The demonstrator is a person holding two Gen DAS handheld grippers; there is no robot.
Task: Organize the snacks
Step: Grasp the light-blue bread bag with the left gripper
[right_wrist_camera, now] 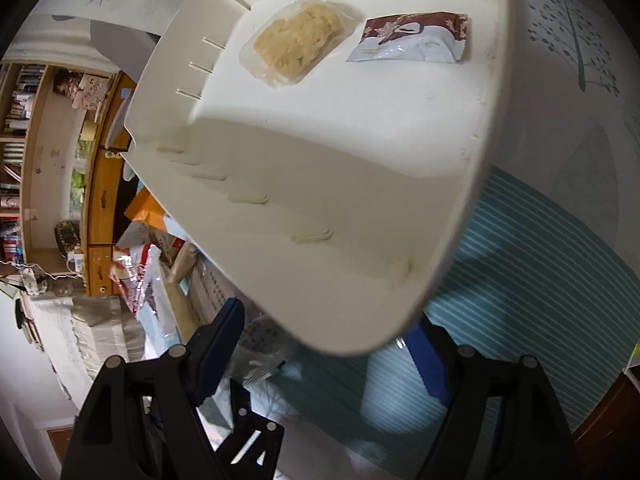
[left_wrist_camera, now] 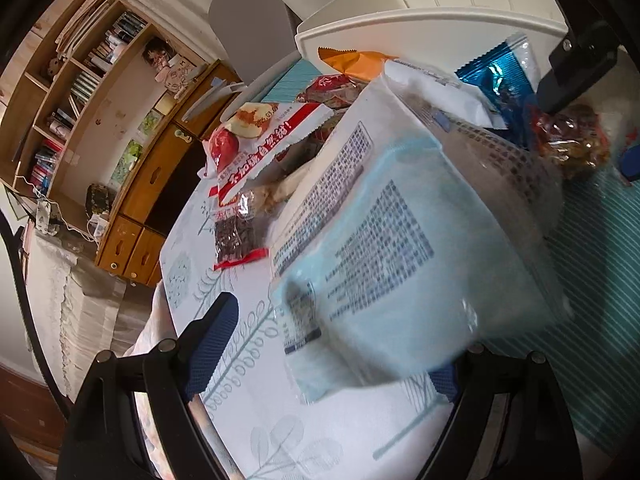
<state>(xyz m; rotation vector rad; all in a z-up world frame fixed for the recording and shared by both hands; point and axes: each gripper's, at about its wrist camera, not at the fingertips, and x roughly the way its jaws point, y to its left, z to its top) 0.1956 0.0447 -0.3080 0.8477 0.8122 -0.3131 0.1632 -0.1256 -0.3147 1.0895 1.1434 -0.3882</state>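
1. The room is lived-in: a wooden bookshelf (left_wrist_camera: 76,92) crowded with books stands along the far wall, with wooden drawers (left_wrist_camera: 132,248) below it.
2. The tabletop (left_wrist_camera: 248,420) wears a white cloth printed with grey-green leaves, and a teal striped mat (right_wrist_camera: 520,280) lies over part of it.
3. A white plastic basket (right_wrist_camera: 320,200) sits on the mat, its walls cut with narrow slots. Inside it lie a clear-wrapped pale yellow snack (right_wrist_camera: 300,42) and, just beside it, a maroon-and-white sachet (right_wrist_camera: 412,38).
4. In front of the basket lies a heap of snack packets: a large pale-blue bag (left_wrist_camera: 400,240) with printed text nearest the left camera, a red-and-white packet (left_wrist_camera: 264,144) showing fruit, a clear packet of dark pieces (left_wrist_camera: 236,236), an orange packet (left_wrist_camera: 356,62), a shiny blue packet (left_wrist_camera: 500,80) and a clear bag of reddish-brown pieces (left_wrist_camera: 572,140).
5. The left tongs (left_wrist_camera: 332,344) stand wide apart with the near end of the pale-blue bag between them; whether the pads touch it cannot be told.
6. The right tongs (right_wrist_camera: 332,344) are spread wide either side of the basket's near corner, not pressing on it.
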